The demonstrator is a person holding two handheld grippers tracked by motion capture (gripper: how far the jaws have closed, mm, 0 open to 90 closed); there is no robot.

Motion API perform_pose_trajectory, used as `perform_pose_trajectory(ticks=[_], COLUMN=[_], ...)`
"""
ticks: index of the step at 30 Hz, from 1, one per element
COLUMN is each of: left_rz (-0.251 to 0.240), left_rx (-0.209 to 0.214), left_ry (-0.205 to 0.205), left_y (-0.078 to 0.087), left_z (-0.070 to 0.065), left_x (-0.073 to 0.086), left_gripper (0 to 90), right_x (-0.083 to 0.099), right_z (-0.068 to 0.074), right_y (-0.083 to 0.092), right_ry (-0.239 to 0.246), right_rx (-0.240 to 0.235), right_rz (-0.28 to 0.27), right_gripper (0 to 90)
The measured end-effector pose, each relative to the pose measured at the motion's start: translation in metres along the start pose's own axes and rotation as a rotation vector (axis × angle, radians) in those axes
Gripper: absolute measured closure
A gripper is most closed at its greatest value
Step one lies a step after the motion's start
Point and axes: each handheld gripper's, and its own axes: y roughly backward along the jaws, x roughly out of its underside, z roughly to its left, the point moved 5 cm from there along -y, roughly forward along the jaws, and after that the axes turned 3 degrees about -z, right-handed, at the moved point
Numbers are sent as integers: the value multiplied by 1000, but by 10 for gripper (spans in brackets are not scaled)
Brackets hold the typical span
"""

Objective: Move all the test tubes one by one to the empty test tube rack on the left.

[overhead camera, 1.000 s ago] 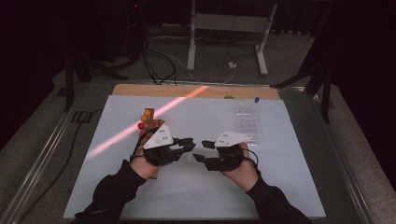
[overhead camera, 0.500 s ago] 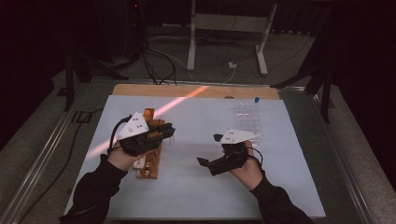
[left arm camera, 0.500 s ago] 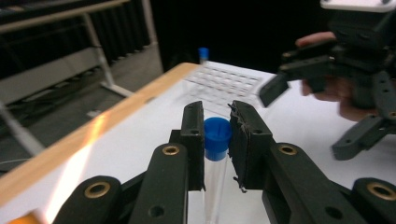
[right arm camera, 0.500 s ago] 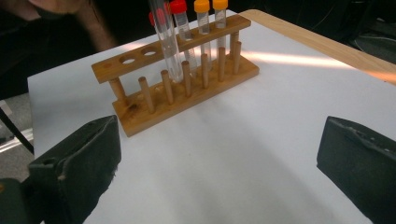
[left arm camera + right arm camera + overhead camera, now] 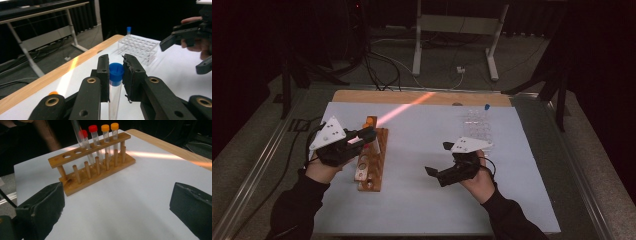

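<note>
The left gripper (image 5: 364, 135) is held in the left hand (image 5: 323, 167) at the left side of the high view, raised off the surface and pointed toward the table's far right. In the left gripper view its two black jaws are seen clamped on a blue-capped test tube (image 5: 115, 85), gripped just below the cap. The right gripper (image 5: 439, 161) is held in the right hand (image 5: 479, 181), low and aimed to the left. Its jaws have just been opening and are now spread wide, with nothing between them. Both forearms are covered by dark sleeves.
</note>
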Motion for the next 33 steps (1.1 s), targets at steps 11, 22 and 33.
perform_pose_trajectory(ticks=[11, 22, 33], left_rz=[32, 74, 136], left_rx=[-57, -66, -61], left_ry=[19, 45, 55], left_y=[16, 11, 0], left_z=[12, 15, 12], left_x=[19, 44, 65], left_gripper=[773, 773, 771], right_x=[0, 1, 2], right_z=[1, 1, 0], right_y=[-1, -1, 1], right_ry=[1, -2, -4], right_rx=[-5, -10, -15], right_rz=[6, 12, 13], right_gripper=[0, 0, 0])
